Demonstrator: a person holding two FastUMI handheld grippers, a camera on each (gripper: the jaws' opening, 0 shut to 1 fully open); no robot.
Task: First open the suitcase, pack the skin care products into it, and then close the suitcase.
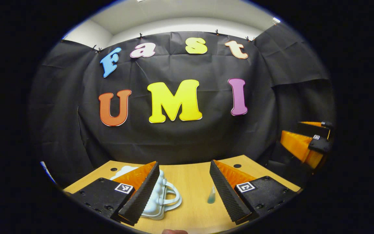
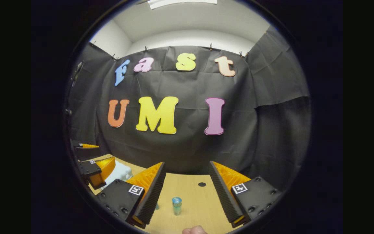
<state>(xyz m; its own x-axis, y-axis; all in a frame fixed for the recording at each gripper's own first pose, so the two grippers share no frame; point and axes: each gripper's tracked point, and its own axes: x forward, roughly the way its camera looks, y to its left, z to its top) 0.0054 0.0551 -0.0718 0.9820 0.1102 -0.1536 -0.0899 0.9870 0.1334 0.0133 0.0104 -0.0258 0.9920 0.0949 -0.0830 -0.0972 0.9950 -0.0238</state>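
Note:
A small pale-blue suitcase (image 1: 162,198) with a loop handle lies closed on the wooden table (image 1: 190,182), partly behind my left gripper's near finger. My left gripper (image 1: 183,164) stands open above the table, nothing between its fingers. A small greenish tube (image 1: 211,196) stands just inside its other finger. My right gripper (image 2: 187,164) is open too, and a little bottle with a blue cap (image 2: 176,205) stands on the table between its fingers. In the right gripper view the suitcase (image 2: 120,171) shows at left behind the left gripper (image 2: 93,156). The right gripper (image 1: 305,134) shows at far right in the left gripper view.
Black cloth walls close the booth behind and beside the table. The tabletop has round cable holes (image 1: 237,165) (image 2: 202,184) near its back edge. Another small item (image 2: 157,205) peeks out beside the right gripper's left finger. A bit of a hand (image 2: 193,230) shows at the bottom.

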